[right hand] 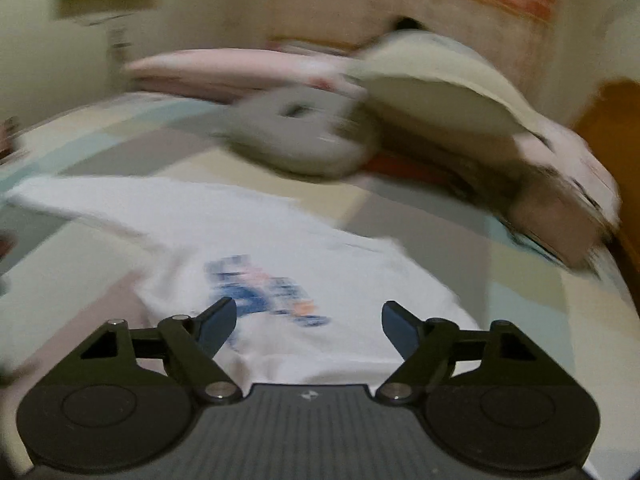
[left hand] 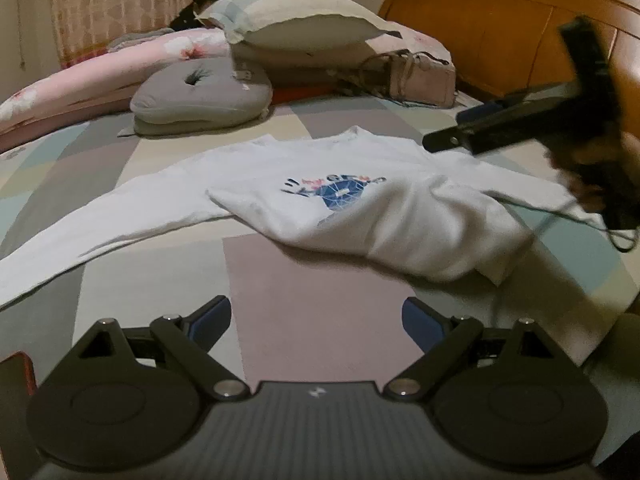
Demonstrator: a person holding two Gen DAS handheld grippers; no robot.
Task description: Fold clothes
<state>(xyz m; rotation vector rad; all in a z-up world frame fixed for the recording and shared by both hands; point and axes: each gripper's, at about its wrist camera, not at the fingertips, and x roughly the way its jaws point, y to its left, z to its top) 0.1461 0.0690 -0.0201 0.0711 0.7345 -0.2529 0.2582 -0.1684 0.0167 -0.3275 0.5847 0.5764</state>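
Shirt (left hand: 360, 216) soft, light, limp; best pinched at hem or sleeve edge beside print. Left gripper (left hand: 316, 320) and right gripper (right hand: 309, 322) spread wide, holding nothing

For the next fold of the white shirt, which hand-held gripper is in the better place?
Probably the left hand-held gripper: it is open and faces the long sleeve that lies unfolded. The right one, also open, hangs over the shirt body.
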